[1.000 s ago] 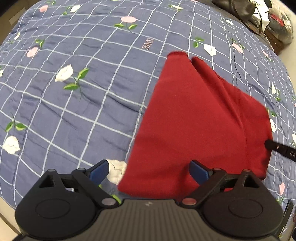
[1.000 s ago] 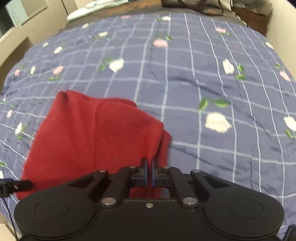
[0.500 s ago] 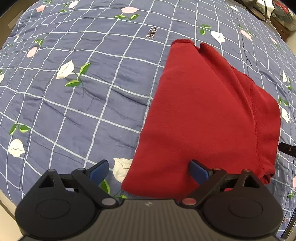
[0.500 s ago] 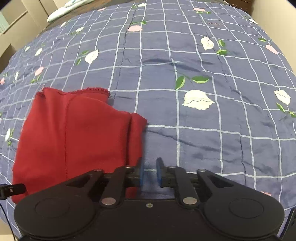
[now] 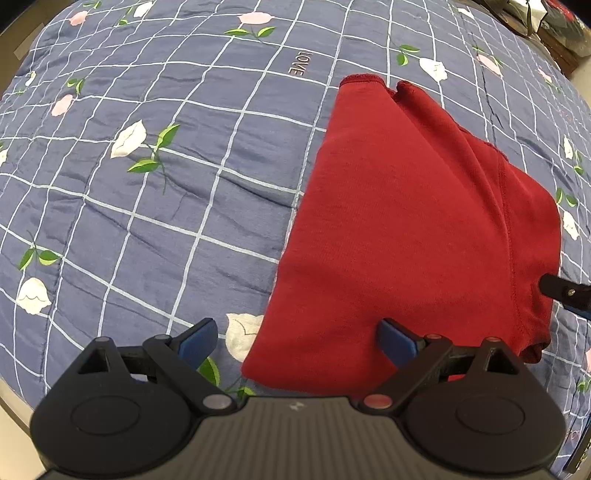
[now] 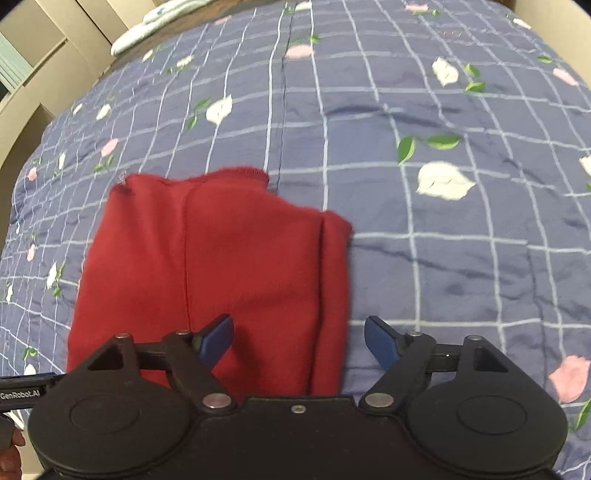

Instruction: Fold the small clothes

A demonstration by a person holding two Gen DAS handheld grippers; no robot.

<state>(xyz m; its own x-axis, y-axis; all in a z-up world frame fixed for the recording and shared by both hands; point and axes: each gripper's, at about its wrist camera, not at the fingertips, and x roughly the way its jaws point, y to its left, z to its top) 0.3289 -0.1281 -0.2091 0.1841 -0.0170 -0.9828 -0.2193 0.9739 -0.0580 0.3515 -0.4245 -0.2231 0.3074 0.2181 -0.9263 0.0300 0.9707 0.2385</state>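
A small red garment [image 5: 417,236] lies folded flat on the blue floral quilt [image 5: 147,206]. In the left wrist view my left gripper [image 5: 295,341] is open above the garment's near left corner, holding nothing. In the right wrist view the same red garment [image 6: 221,273] sits left of centre. My right gripper [image 6: 299,341] is open wide over its near right edge, with nothing between the blue pads. A tip of the right gripper [image 5: 565,291] shows at the right edge of the left wrist view.
The quilt [image 6: 443,240] covers the whole bed, with a "LOVE" print [image 5: 300,63] beyond the garment. Dark bags [image 5: 546,22] lie at the far right corner. Beige cabinet panels [image 6: 40,66] and a pale pillow [image 6: 162,22] stand past the bed's far left.
My right gripper let go of the garment's edge and opened wide. The garment settled flat on the quilt. The left gripper stayed open and drew back slightly.
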